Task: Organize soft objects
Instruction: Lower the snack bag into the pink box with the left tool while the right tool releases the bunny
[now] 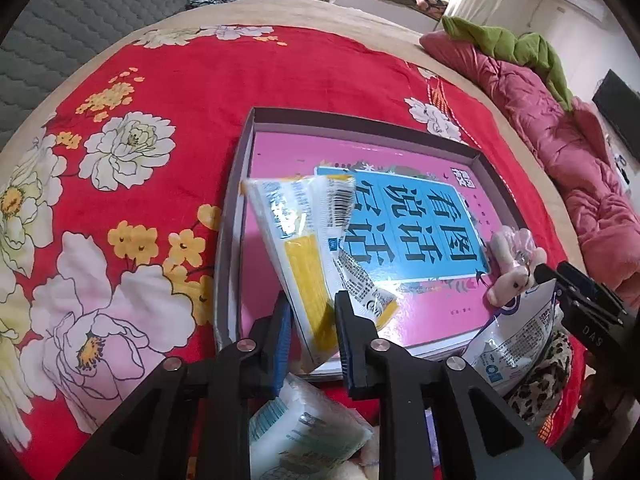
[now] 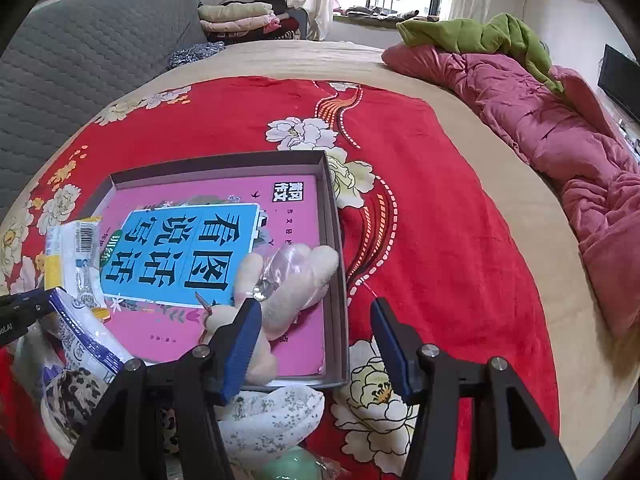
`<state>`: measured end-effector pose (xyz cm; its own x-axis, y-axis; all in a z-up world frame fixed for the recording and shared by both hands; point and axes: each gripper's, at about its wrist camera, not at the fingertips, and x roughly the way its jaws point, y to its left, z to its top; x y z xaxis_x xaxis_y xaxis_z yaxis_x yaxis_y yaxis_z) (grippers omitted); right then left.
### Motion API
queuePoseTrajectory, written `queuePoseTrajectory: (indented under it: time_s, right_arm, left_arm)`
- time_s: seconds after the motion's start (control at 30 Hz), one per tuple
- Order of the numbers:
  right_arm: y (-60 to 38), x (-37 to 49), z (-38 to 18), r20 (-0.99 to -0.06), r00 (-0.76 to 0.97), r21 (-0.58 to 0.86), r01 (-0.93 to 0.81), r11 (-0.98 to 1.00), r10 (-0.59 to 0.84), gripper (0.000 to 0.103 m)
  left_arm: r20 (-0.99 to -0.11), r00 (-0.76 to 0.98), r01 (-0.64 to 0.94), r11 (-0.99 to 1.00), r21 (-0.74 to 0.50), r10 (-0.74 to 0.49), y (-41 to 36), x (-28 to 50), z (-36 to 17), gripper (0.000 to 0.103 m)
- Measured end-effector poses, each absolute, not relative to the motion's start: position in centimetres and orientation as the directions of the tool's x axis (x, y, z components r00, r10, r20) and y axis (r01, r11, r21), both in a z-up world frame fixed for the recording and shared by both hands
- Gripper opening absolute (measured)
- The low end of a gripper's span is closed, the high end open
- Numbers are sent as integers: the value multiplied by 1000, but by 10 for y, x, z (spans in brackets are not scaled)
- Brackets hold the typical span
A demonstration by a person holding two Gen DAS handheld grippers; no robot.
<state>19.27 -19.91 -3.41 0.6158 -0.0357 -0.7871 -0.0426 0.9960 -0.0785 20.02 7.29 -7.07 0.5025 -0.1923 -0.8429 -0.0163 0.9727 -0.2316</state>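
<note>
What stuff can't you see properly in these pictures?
- Second tissue pack, left wrist view: partly hidden behind the left gripper.
- Plush toy, right wrist view: its lower body sits behind one finger of the right gripper.
- Held tissue pack: small print is too blurred to read.
- Leopard-print item: what it is stays unclear.

Pink book (image 1: 360,216) cover reads 看图说话 (large black characters); "DAS" marks the right claw (image 1: 592,304)

A white-and-yellow tissue pack (image 1: 304,240) is tilting over the grey shallow box (image 1: 360,124), its near end sitting between blue fingers. A cream plush toy (image 2: 296,280) is lying inside the box's corner on the pink book (image 1: 432,320).
</note>
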Motion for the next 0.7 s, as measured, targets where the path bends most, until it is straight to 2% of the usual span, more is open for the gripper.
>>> queuePoseTrajectory:
  time_s: [0.33, 0.7]
  right_arm:
    - [-197, 184, -26, -772, 636, -62, -59, 996, -10, 57]
    - [-191, 174, -15, -758, 652, -50, -83, 995, 16, 63]
  left_arm:
    - [-841, 502, -16, 970, -243, -202, 75, 197, -66, 39]
    - [-826, 526, -12, 969, -246, -203, 78, 190, -53, 46]
